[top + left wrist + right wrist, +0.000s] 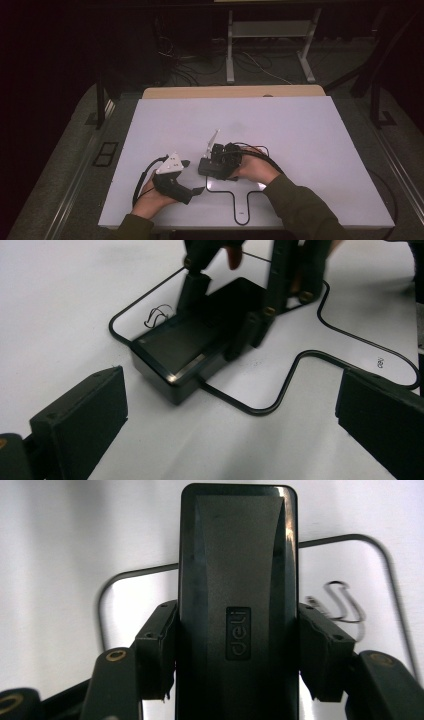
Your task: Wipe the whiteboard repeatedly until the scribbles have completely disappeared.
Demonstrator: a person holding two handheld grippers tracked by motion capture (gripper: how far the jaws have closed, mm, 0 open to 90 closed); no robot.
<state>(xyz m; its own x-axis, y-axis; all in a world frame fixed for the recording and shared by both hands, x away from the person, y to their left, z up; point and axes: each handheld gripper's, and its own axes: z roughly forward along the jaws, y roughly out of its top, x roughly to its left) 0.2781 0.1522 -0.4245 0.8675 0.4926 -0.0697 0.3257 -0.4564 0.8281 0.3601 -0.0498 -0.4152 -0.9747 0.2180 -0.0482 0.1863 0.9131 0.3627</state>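
A black oblong box (237,580) with a "deli" mark lies on the white table, over a black outline (350,540) drawn there. My right gripper (237,650) is shut on it, one pad (157,650) pressing on each long side. From above, the box (206,169) sits near the table's front middle, with the right gripper (214,161) and hand just behind it. My left gripper (192,176) lies to the left of the box, open and holding nothing. Its view looks between its own spread jaws (230,440) at the box (170,347) and the right gripper's fingers (192,287).
A small bent wire (157,315) lies inside the drawn outline (300,360) beside the box. A white strip (212,141) slants up behind the right gripper. The white table top (300,135) stretches away to the back and right. Cables and desk legs (230,45) stand on the floor beyond.
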